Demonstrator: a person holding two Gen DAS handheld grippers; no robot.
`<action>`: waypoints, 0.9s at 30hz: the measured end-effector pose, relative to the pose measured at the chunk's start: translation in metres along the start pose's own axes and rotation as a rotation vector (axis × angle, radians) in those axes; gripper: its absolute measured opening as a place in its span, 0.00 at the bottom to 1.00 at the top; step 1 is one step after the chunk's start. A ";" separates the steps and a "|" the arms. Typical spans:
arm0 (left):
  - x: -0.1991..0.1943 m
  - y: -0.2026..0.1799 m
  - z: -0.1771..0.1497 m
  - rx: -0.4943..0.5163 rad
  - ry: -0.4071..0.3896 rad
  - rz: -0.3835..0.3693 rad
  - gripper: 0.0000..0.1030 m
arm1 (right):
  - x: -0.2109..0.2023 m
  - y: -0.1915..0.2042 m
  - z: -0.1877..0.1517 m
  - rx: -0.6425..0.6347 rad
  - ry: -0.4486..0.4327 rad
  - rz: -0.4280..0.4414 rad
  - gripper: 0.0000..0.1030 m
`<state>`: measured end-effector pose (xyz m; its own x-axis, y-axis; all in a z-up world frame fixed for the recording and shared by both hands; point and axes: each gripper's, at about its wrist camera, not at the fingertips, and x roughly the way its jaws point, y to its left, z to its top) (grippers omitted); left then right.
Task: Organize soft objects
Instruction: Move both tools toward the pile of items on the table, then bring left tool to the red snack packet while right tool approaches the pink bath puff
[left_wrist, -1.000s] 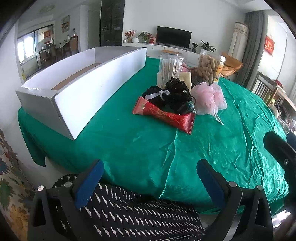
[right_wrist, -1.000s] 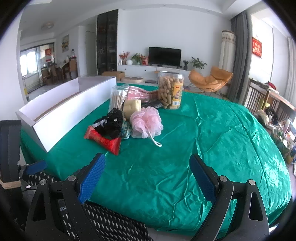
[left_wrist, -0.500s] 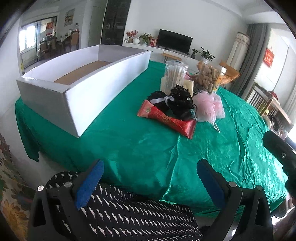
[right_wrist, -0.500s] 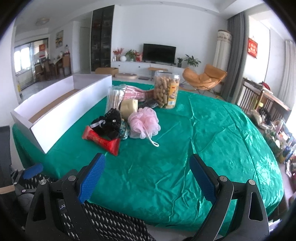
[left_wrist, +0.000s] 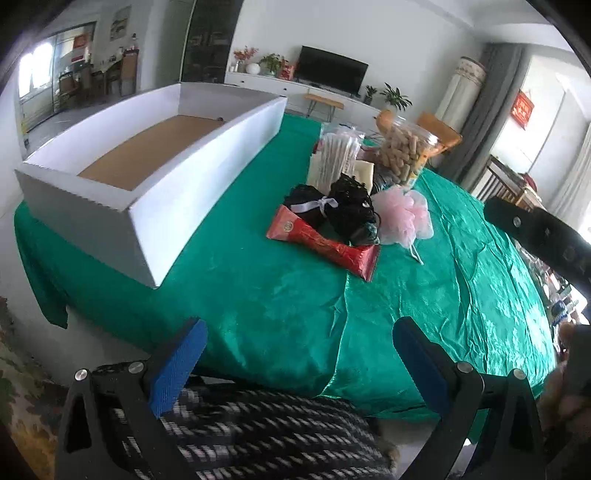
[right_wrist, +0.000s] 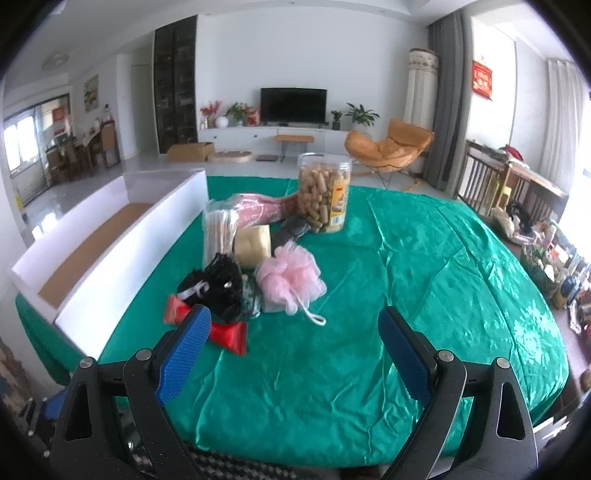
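A green-draped tabletop (right_wrist: 424, 266) carries a long white box (left_wrist: 155, 162) at its left and, just beside it, a pile: jar (right_wrist: 325, 192), pink pouf (right_wrist: 290, 277), black lace bundle (right_wrist: 218, 284), red packet (left_wrist: 325, 247). Both the left hand-held gripper (left_wrist: 299, 354) and the right hand-held gripper (right_wrist: 295, 343) gape wide, empty.

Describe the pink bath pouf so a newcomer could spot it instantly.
On the green tablecloth, a cluster of items sits right of the long white box. The pink bath pouf lies on the cluster's right edge, the only frilly pale-pink ball, trailing a white cord loop.
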<state>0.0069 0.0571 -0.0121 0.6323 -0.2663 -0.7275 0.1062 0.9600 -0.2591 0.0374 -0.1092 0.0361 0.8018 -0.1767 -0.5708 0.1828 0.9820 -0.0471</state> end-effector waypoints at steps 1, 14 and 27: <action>0.001 -0.001 -0.001 0.007 0.003 0.001 0.97 | 0.003 -0.003 0.001 0.005 0.001 -0.008 0.91; 0.021 -0.021 -0.013 0.007 0.021 0.096 0.97 | 0.028 -0.038 -0.015 0.067 0.007 0.109 0.91; 0.050 -0.067 0.002 0.048 0.065 0.215 0.97 | 0.046 -0.106 -0.058 0.101 0.066 0.219 0.91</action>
<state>0.0335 -0.0206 -0.0298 0.5941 -0.0586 -0.8023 0.0119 0.9979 -0.0640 0.0223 -0.2179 -0.0329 0.7906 0.0478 -0.6104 0.0674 0.9841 0.1644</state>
